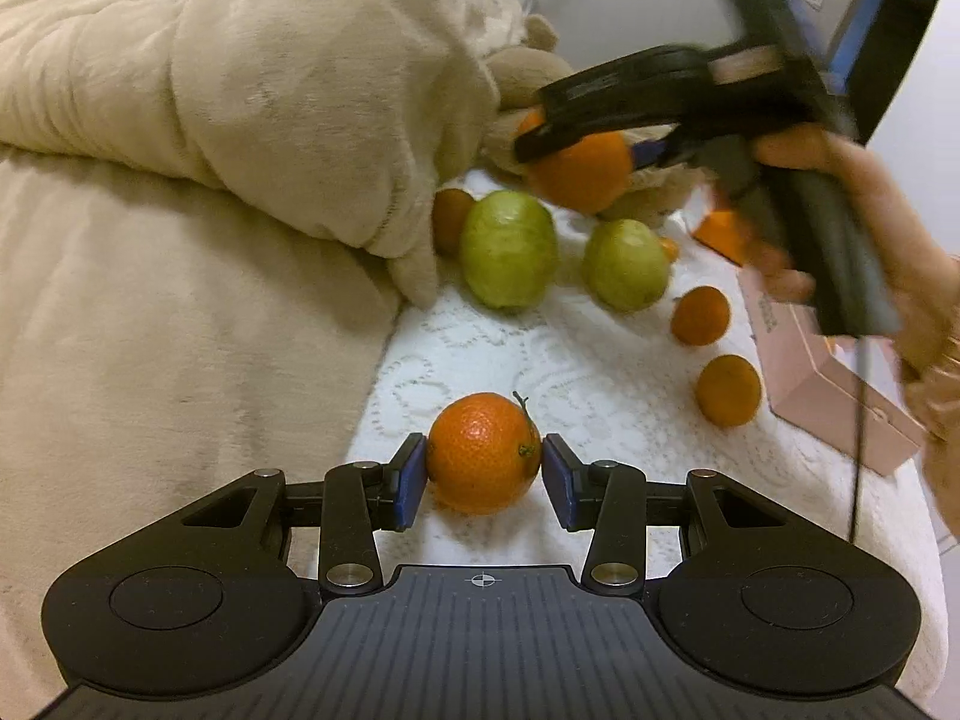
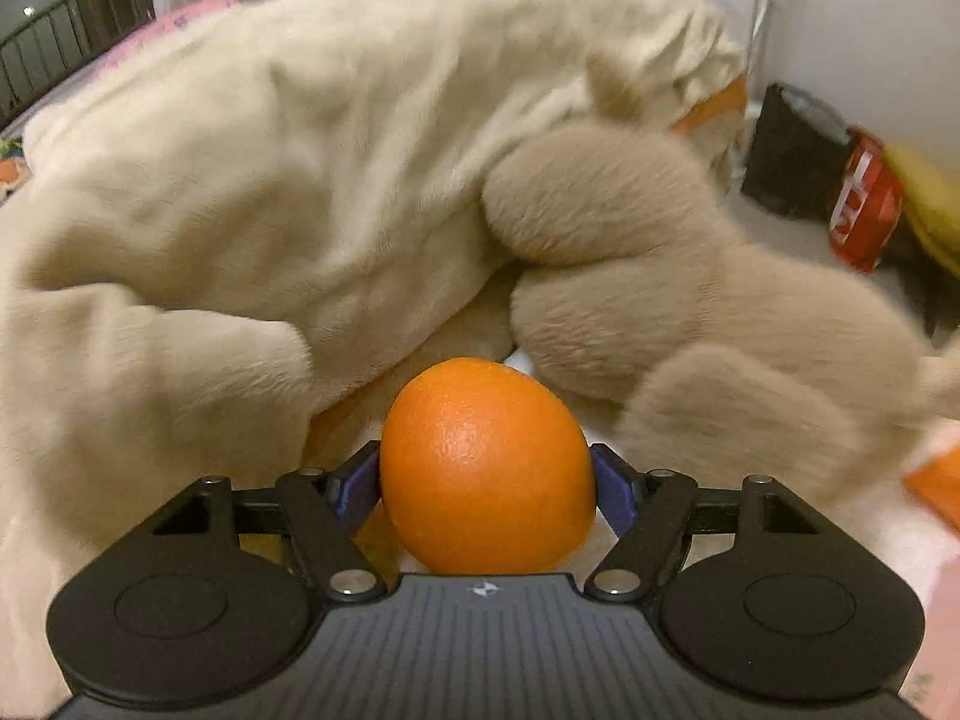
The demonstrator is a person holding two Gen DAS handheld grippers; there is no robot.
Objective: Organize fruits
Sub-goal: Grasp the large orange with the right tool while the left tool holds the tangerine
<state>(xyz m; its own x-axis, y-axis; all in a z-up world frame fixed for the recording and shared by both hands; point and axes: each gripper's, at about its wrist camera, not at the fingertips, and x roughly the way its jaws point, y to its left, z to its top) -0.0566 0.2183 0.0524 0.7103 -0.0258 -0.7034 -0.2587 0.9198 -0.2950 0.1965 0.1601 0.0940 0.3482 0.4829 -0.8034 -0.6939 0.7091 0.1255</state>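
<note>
1. The left gripper (image 1: 483,475) has its blue pads pressed on either side of a stemmed mandarin (image 1: 483,453), which sits on the white lace cover (image 1: 600,372) close to its near edge.
2. The right gripper (image 2: 486,480) is clamped on a large orange (image 2: 487,467), carried over the far end of the cover beside the plush toy (image 2: 690,312).
3. Two green guavas (image 1: 509,249) lie mid-cover; two small mandarins (image 1: 700,315) sit near the right edge by a pink box (image 1: 840,408).
4. To do this step well, I judge each fruit should go down beside its own kind, with the grip kept light so the skin is not bruised.
5. Open room is narrow: the beige blanket (image 1: 210,120) crowds the cover's left edge, the box its right. Round fruit may roll off the near edge.
</note>
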